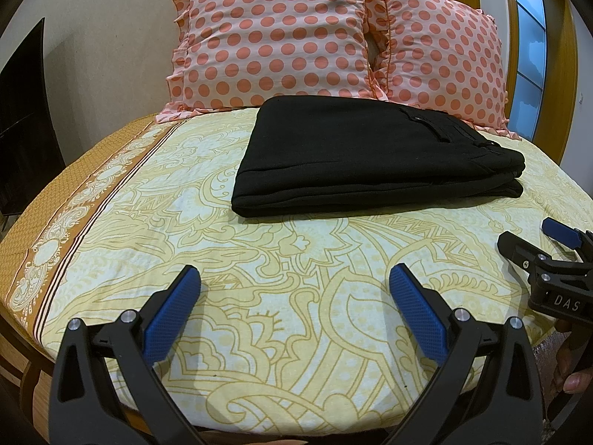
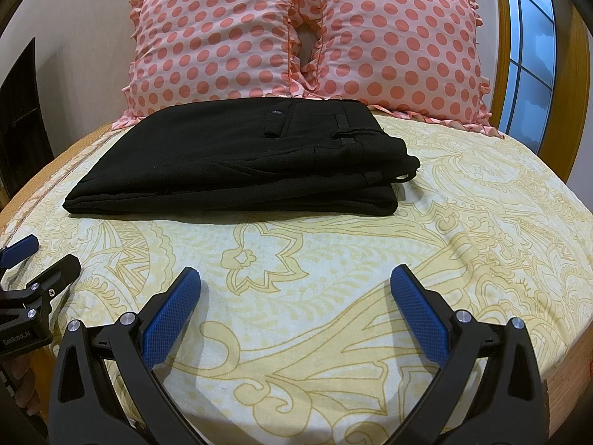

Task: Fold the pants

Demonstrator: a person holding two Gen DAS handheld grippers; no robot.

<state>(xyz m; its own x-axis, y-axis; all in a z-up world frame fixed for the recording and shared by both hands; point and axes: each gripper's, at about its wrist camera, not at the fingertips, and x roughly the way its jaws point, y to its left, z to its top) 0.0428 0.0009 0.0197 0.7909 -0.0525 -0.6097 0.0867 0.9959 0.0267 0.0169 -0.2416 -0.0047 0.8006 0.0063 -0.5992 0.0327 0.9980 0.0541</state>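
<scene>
Bed [image 1: 259, 296], yellow patterned sheet: folded black pants [image 1: 363, 155] flat; two polka-dot pillows [image 1: 274, 37] behind.

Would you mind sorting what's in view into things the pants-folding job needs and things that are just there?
Job:
black pants, folded on the bed
left hand-held gripper, open
right hand-held gripper, open

Just there:
two dotted pillows
patterned bedsheet
window

bed [image 1: 259, 296]: cream sheet with yellow floral pattern, brown patterned border along left edge | pillows [image 1: 274, 37]: two, pink with coral polka dots, frilled edges, upright side by side at bed's head | window [image 2: 533, 55]: blue panes, wooden frame, right | dark panel [image 1: 26, 129]: by wall, left
</scene>
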